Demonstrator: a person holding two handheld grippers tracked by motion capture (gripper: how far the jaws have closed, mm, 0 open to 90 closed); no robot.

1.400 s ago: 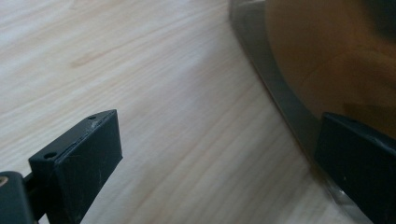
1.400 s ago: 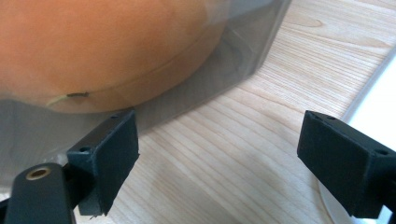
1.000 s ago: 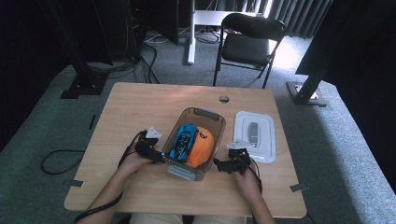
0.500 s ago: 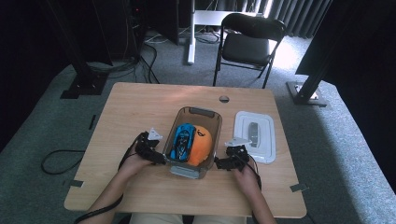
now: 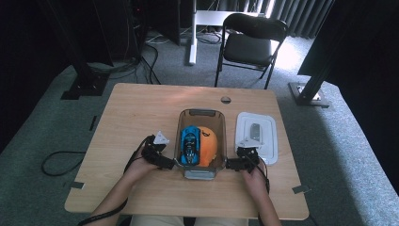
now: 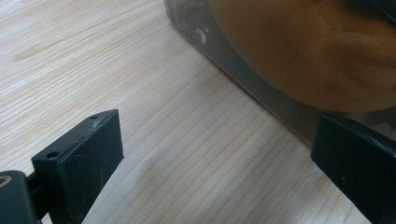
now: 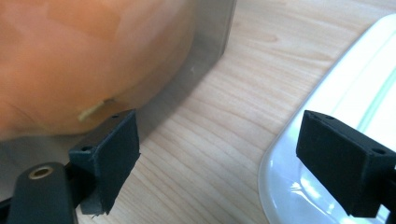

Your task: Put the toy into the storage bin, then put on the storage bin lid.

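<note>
A person seated at a light wooden table holds a two-jaw gripper in each hand on either side of a clear plastic container; the container stands near the middle of the table, its long sides running away from the person, and holds a blue toy car on its left and an orange ball-like object on its right, the two touching. The left gripper sits low at the container's near left corner, with jaws spread wide and nothing between them; in the left gripper view, bare wood fills the gap, one jaw stands clear on the table and the other lies just beside the container's wall, through which the orange object shows. The right gripper sits at the container's near right corner, likewise wide open and holding nothing; in the right gripper view, one jaw stands against the container's wall, with the orange object behind it, and the other hovers over the rim of a white lid. The white lid lies flat on the table just to the right of the container. Beyond the table stands a black folding chair on grey carpet.
</note>
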